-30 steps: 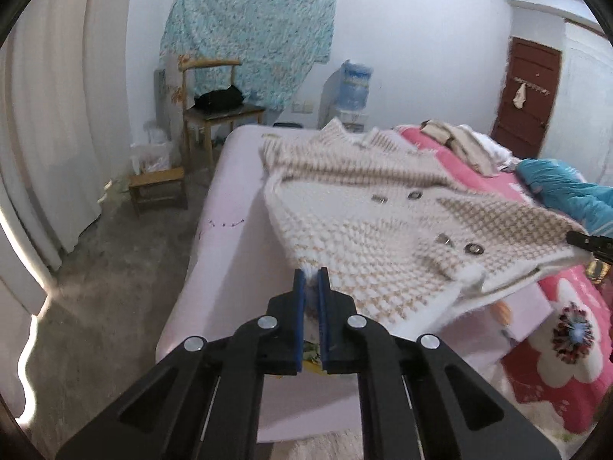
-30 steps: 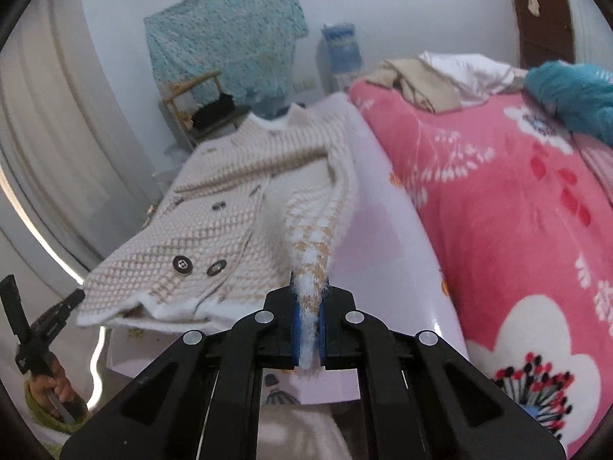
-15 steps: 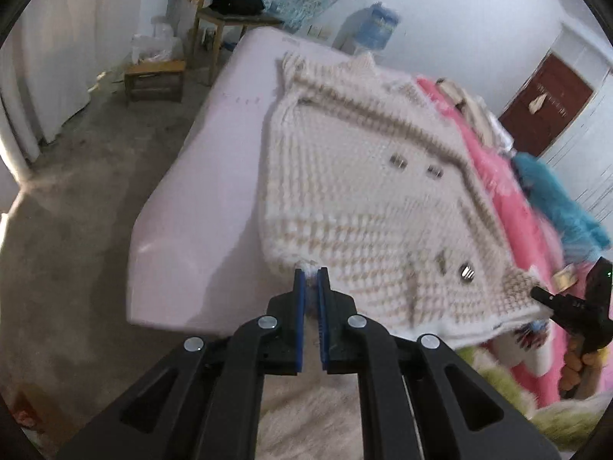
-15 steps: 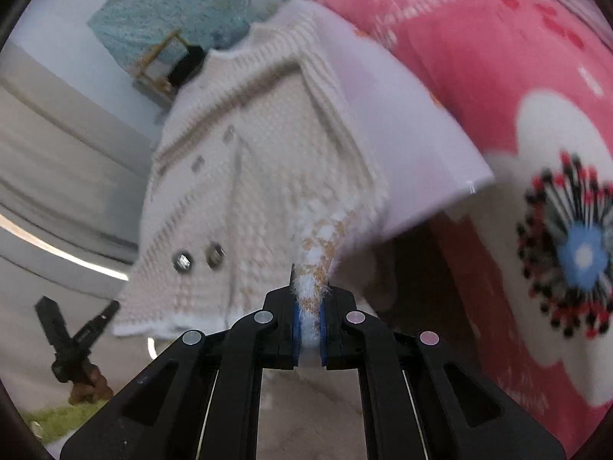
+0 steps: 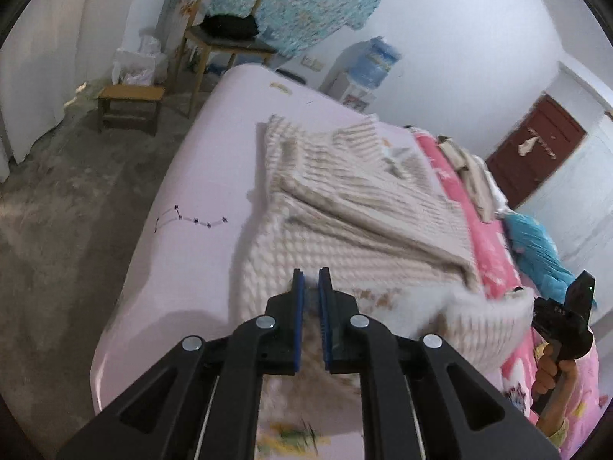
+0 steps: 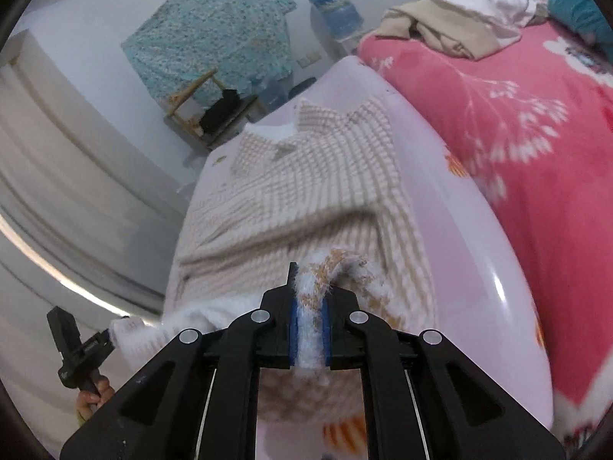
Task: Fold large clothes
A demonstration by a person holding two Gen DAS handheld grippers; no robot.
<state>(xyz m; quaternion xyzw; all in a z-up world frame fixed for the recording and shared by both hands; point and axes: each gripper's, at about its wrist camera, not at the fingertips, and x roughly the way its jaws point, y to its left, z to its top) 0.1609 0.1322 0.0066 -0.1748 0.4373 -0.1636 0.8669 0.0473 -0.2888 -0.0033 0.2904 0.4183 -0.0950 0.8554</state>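
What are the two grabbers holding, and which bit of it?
Both hold the knitted cardigan by its bottom hem: the right hand-held gripper pinches one fuzzy corner, the left hand-held gripper the other.

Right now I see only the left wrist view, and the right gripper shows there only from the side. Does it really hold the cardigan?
Observer: Yes. In the right wrist view the right gripper is shut on the fuzzy white hem of the cardigan.
Operator: What lies right of the cardigan there?
Observer: A bare strip of lilac sheet, then the pink blanket.
Operator: Does the hem reach my side?
Observer: Yes, it stretches across to the left gripper.
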